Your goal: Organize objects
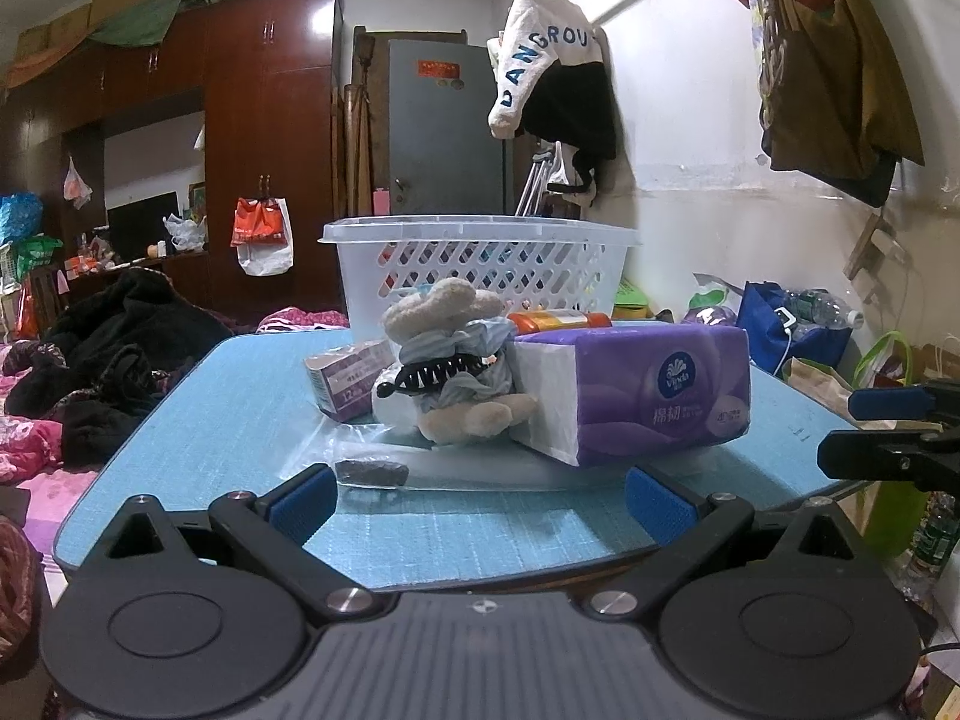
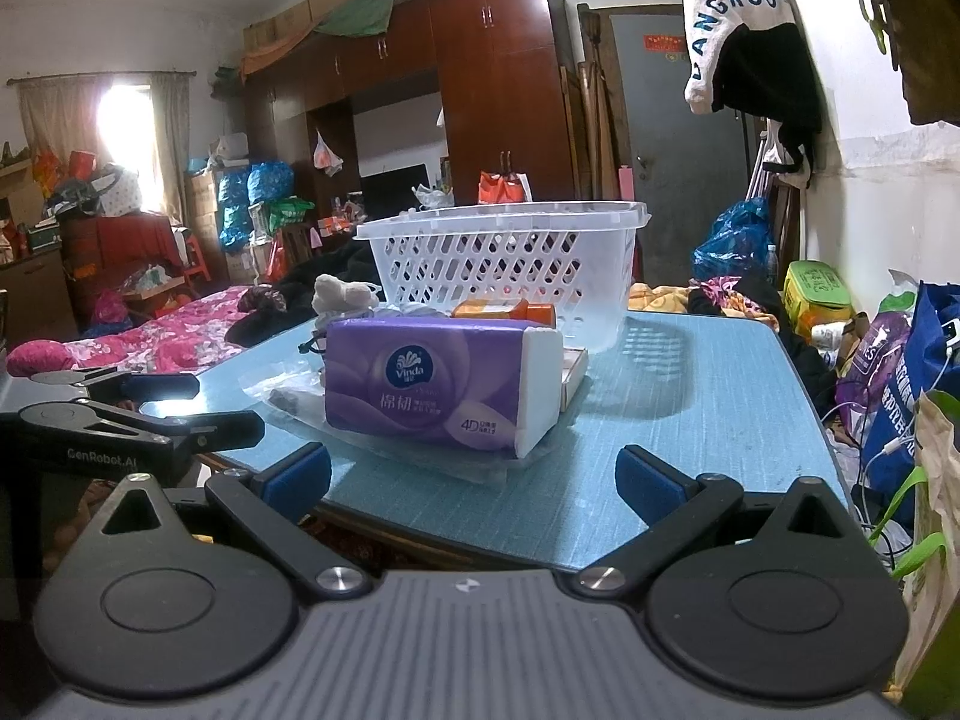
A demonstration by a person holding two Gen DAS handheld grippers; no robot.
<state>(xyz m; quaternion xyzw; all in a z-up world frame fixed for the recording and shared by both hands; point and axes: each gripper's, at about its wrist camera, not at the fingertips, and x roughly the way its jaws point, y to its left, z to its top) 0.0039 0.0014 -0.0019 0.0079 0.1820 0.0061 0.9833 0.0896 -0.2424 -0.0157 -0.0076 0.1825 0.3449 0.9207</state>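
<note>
At frame centre, glossy purple tissue pack (image 1: 648,396) half hides a fuzzy plush (image 1: 456,360); latticed white basket (image 1: 480,264) behind; left gripper (image 1: 480,495) and right gripper (image 2: 474,483) both spread, empty.

basket (image 1: 480,264) contents obscured, plush toy (image 2: 343,294) mostly hidden

Both wrist cameras sit low at the counter's (image 1: 210,420) near edge, left and right, facing inward, sharing the tissue pack (image 1: 648,393) and basket (image 2: 510,258).
</note>
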